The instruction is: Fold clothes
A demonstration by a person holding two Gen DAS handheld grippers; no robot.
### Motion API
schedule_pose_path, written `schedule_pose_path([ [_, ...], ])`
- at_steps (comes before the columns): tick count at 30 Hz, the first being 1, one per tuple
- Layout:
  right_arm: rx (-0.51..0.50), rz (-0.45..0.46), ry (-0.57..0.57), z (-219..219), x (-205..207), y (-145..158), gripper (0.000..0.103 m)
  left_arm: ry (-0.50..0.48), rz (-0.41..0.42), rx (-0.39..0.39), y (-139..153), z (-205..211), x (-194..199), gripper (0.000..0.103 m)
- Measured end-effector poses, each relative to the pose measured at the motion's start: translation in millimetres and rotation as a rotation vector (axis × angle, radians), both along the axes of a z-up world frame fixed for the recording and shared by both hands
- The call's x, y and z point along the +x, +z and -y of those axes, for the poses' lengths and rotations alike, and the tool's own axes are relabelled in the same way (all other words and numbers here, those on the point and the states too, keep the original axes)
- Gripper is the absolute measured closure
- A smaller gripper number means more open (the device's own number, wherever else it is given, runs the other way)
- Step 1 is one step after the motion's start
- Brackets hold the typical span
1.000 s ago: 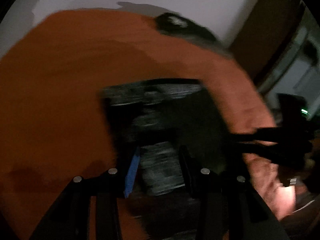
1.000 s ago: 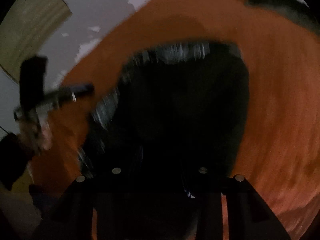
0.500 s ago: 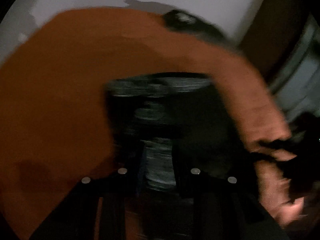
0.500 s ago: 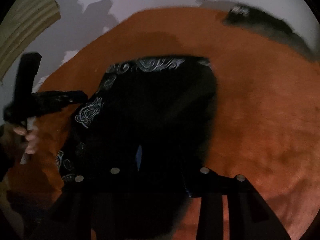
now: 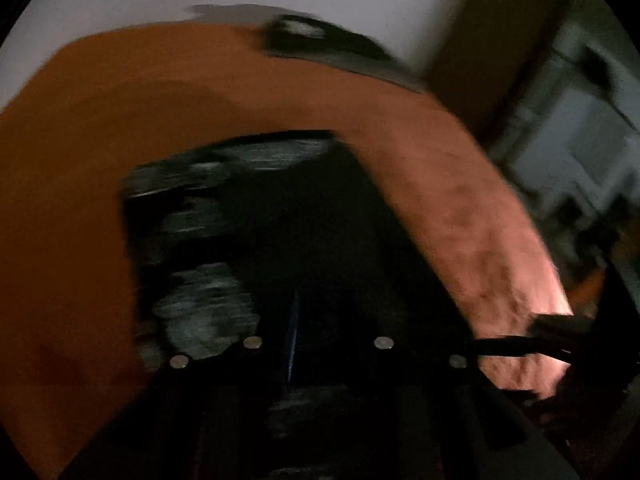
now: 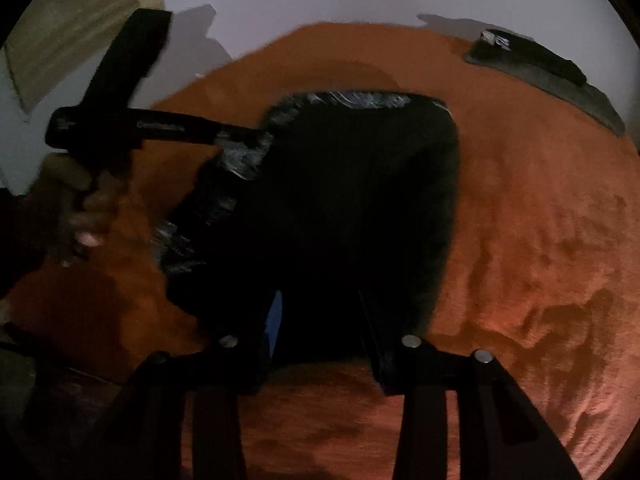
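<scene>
Black garment (image 6: 352,200) with silver print is lying folded on the orange bedspread (image 6: 540,220), long axis running away from both wrist cameras toward the white wall.

Left gripper (image 6: 248,136) is being seen at the garment's printed left edge, tips on or just over the cloth; contact cannot be told. In its own view the picture is blurred and dark: jaws have just been closing with the garment (image 5: 280,232) between them, but whether cloth is pinched cannot be told.

Right gripper (image 6: 320,312) is being held at the garment's near hem, jaws apart, having just been opening slightly, hem lying between them; pads do not appear to be pressing.

Judgement: the left gripper is nearer the printed side edge, so a fold across the long axis is likely being set up from that edge.

A second dark item (image 6: 536,60) is lying well beyond the garment, near the bedspread's far edge.
</scene>
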State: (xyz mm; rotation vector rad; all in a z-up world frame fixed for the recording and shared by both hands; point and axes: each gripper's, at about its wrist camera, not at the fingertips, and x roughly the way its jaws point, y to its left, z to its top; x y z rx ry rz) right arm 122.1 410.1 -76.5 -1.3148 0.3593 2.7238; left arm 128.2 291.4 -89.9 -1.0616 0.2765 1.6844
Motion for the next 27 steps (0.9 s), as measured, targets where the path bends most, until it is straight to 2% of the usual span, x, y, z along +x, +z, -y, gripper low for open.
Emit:
schedule_pose_path([
  [1,-0.001,-0.003,0.015,3,0,0,0.063,-0.043,-0.027,-0.013,-4,-9,8,0.081],
  [2,0.007,0.002,0.034,8,-1,-3,0.063,-0.067,-0.094,-0.061,-11,-20,19,0.081],
  [4,0.024,0.017,0.072,16,-3,-10,0.063,-0.029,-0.190,-0.180,-33,-31,17,0.081],
  [5,0.057,0.057,0.086,23,-4,-19,0.063,-0.006,-0.176,-0.201,-45,-31,7,0.083],
  [7,0.080,0.111,0.083,30,-5,-36,0.063,0.017,-0.137,-0.163,-50,-24,-7,0.092],
  [9,0.078,0.146,0.067,30,-1,-44,0.063,0.045,-0.140,-0.158,-48,-20,-12,0.099],
  [12,0.026,0.154,0.029,21,6,-46,0.063,0.087,-0.088,-0.145,-44,-13,-17,0.100],
  [15,-0.014,0.093,-0.019,8,8,-32,0.063,0.119,-0.116,-0.142,-35,-11,-16,0.100],
  [18,0.007,0.016,-0.036,1,5,-15,0.062,0.134,-0.172,-0.148,-25,-8,-11,0.093],
  [20,0.028,0.011,-0.027,1,2,-14,0.056,0.106,-0.119,-0.152,-23,-6,-3,0.090],
  [23,0.013,0.104,-0.002,3,1,-30,0.054,0.072,-0.051,-0.139,-16,-6,24,0.084],
  [27,-0.092,0.143,0.023,3,16,-36,0.054,0.052,-0.056,-0.143,-19,3,43,0.072],
])
